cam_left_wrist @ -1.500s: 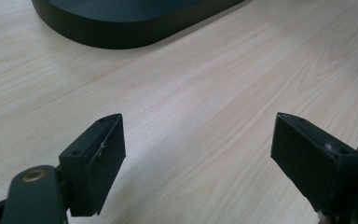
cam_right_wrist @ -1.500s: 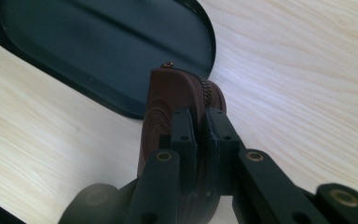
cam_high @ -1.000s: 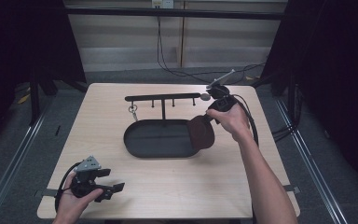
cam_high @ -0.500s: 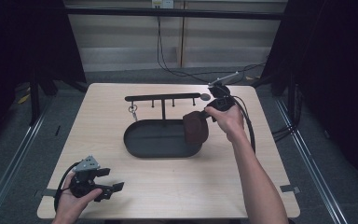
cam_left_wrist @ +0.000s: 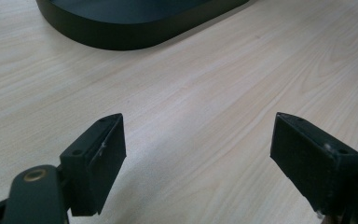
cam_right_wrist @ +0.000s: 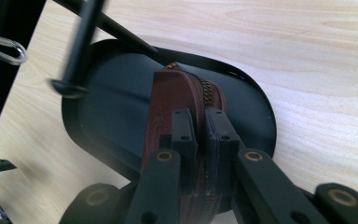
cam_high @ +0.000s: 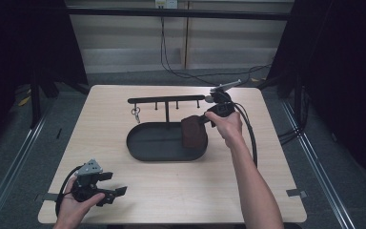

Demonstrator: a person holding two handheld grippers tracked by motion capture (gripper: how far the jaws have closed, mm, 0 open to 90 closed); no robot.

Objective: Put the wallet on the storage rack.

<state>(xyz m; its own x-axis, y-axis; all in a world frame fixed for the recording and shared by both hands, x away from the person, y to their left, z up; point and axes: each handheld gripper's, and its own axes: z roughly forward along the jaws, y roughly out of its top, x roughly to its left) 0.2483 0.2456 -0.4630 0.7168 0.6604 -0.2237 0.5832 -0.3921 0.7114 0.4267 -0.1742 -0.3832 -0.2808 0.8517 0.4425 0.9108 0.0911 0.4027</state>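
A brown zippered pouch (cam_high: 193, 132) hangs on edge over the right end of the black oval tray (cam_high: 147, 143), pinched by my right gripper (cam_high: 205, 119). In the right gripper view the two jaws are shut on the pouch (cam_right_wrist: 186, 98) beside its zipper, with the tray (cam_right_wrist: 107, 121) below. A black rack with pegs (cam_high: 167, 100) rises behind the tray, and a key ring (cam_high: 136, 112) dangles from its left part. My left gripper (cam_high: 112, 193) rests at the table's front left corner, open, nothing between its fingers (cam_left_wrist: 98, 149). The tray's rim (cam_left_wrist: 121, 39) lies ahead of it.
The light wooden table (cam_high: 267, 157) has bare surface in front of the tray and on both sides. Cables (cam_high: 250, 133) trail from the right gripper along the forearm. Black curtains and a metal frame surround the table.
My right gripper has carried the pouch left and down, from beside the tray's right rim to over its right end. The left gripper has stayed in place.
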